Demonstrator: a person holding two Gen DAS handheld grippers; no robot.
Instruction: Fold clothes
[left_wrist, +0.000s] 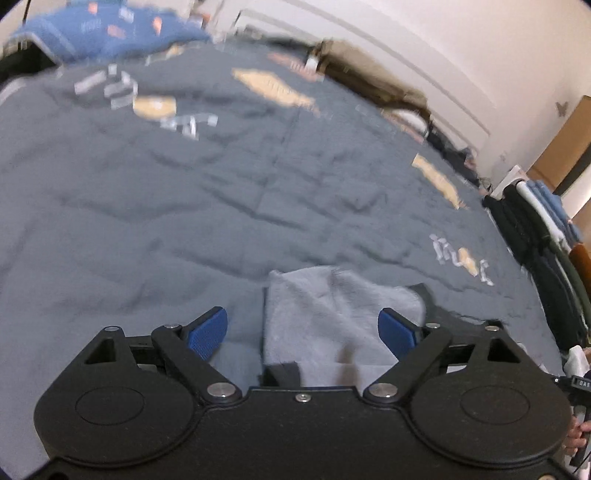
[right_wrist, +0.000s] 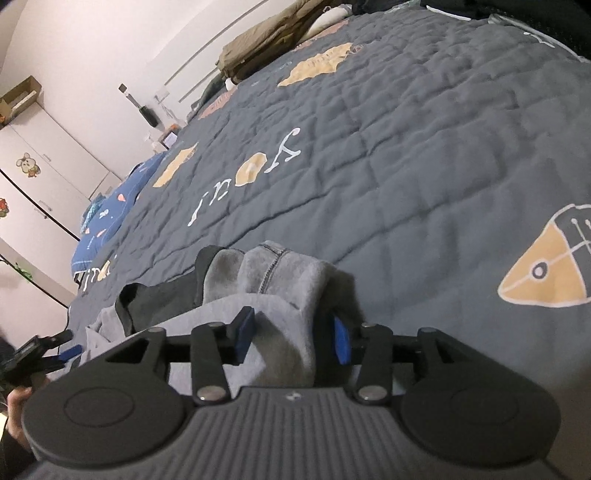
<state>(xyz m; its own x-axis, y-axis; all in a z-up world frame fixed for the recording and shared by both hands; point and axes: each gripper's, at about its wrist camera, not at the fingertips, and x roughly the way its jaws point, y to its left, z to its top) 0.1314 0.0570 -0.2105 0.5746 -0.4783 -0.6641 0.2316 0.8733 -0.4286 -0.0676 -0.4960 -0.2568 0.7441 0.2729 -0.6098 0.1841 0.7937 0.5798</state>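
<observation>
A grey fleece garment (left_wrist: 332, 317) with a black part (right_wrist: 155, 299) lies bunched on the dark grey quilted bedspread (left_wrist: 221, 192). In the left wrist view my left gripper (left_wrist: 303, 332) is open wide, its blue pads (left_wrist: 207, 334) on either side of the garment's near edge and not touching it. My right gripper (right_wrist: 293, 338) is shut on a thick raised fold of the grey garment (right_wrist: 284, 295), which fills the gap between its blue pads (right_wrist: 341, 341). The left gripper (right_wrist: 55, 347) also shows at the far left of the right wrist view, held by a hand (right_wrist: 18, 406).
A blue patterned pillow (left_wrist: 110, 29) and an olive-brown blanket (left_wrist: 369, 74) lie at the far end of the bed. A stack of folded clothes (left_wrist: 546, 229) sits off the bed's right side. White wardrobes (right_wrist: 37, 166) stand by the wall.
</observation>
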